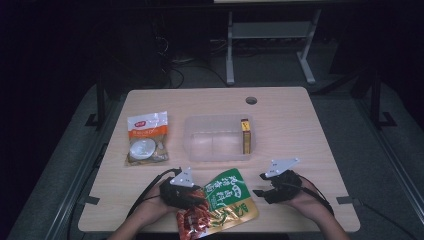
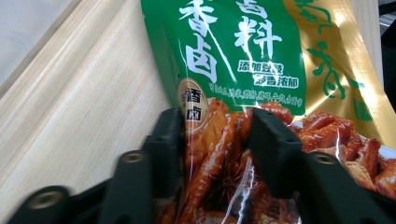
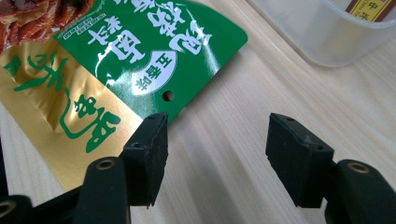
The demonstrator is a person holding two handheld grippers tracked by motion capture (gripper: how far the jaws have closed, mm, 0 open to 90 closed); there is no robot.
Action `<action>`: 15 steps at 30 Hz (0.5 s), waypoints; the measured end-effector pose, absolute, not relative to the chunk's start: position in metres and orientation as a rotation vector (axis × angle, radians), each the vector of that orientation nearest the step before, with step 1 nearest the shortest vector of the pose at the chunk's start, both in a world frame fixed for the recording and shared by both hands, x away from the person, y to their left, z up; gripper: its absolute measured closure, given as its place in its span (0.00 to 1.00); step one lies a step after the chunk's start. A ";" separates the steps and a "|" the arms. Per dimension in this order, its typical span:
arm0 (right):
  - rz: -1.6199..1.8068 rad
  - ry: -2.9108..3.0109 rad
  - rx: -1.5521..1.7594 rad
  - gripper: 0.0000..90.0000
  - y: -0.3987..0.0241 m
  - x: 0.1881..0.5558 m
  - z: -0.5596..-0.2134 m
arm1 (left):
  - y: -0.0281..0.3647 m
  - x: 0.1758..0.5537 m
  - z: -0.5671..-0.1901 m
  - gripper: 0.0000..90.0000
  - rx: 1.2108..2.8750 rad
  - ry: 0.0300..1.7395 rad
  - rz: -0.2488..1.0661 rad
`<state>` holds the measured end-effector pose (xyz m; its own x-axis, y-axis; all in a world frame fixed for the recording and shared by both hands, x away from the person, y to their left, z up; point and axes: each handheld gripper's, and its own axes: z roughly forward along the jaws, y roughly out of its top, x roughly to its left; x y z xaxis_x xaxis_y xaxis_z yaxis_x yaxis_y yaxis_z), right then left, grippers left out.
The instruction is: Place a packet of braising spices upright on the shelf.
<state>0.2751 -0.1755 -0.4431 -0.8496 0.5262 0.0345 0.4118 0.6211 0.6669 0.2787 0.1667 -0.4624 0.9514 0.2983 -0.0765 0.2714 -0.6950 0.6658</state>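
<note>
On the wooden table, an orange-and-white snack bag lies flat at the left, and just right of it stands a clear plastic bin with a narrow yellow box upright against its right wall. Near the front edge the left gripper has its jaws pinched on the red end of the green-and-gold snack pouch (its printed food picture bulges between them in the left gripper view). At the right, the right gripper hovers with jaws spread wide, its left jaw just beside the pouch's green corner.
</note>
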 end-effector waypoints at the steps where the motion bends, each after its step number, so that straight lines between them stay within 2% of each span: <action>1: 1.039 2.677 0.781 0.42 -0.176 0.275 -0.443 | 0.167 0.279 -0.462 0.70 2.374 0.399 0.048; 6: 1.043 2.675 0.781 0.41 -0.176 0.275 -0.442 | 0.167 0.281 -0.462 0.86 2.366 0.426 0.025; 9: 1.045 2.670 0.782 0.40 -0.177 0.276 -0.441 | 0.167 0.283 -0.462 0.89 2.360 0.439 0.006; 11: 1.048 2.660 0.783 0.38 -0.177 0.276 -0.441 | 0.168 0.286 -0.462 0.96 2.346 0.480 -0.039; 15: 1.056 2.653 0.773 0.38 -0.179 0.277 -0.441 | 0.169 0.287 -0.459 0.99 2.351 0.491 -0.054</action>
<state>0.2769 -0.1789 -0.4409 -0.8480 0.5295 0.0218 0.3996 0.6119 0.6825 0.2869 0.1686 -0.4594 0.9264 0.3327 -0.1764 0.3633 -0.6663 0.6512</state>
